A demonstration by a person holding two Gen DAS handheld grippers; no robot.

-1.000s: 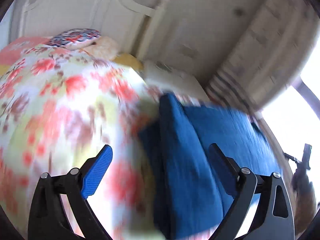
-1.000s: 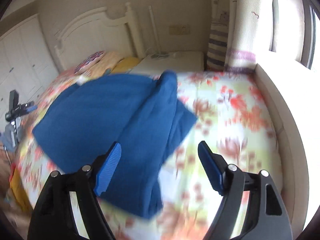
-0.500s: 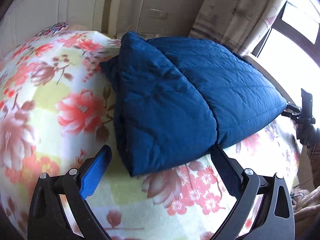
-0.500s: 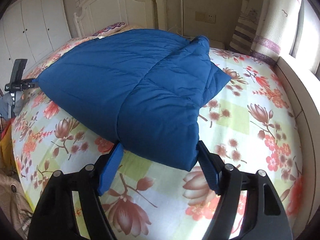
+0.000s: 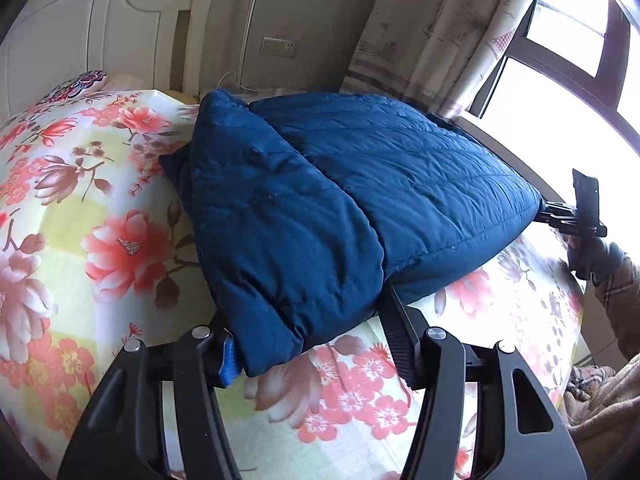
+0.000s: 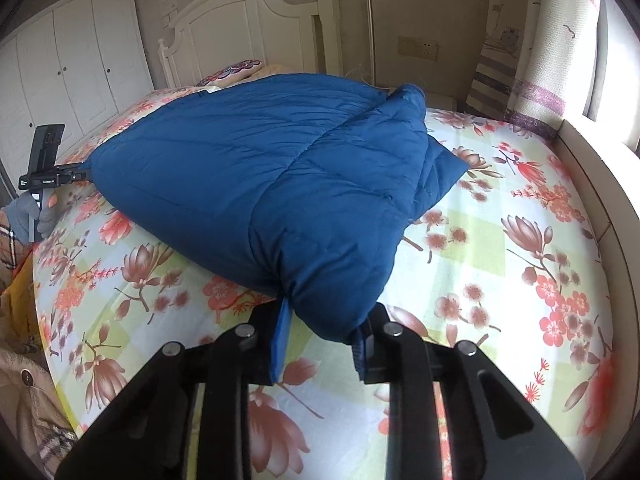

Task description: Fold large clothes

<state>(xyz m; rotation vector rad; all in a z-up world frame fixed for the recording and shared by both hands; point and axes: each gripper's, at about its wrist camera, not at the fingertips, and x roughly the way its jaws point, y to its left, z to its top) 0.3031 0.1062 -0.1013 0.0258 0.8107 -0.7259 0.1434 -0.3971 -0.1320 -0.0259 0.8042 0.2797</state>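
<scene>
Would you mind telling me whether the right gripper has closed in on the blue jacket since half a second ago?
Yes. The right gripper has advanced toward the headboard; its jaws are closing around the blue jacket corner.

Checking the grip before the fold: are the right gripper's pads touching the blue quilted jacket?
Touching. The right wrist view shows the closing right gripper pinching the blue quilted jacket's corner.

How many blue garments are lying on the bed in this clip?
1. A single blue padded jacket lies folded on the floral bedsheet, with the right claw and left claw closing on its near corners. Nothing else blue shows.
</scene>
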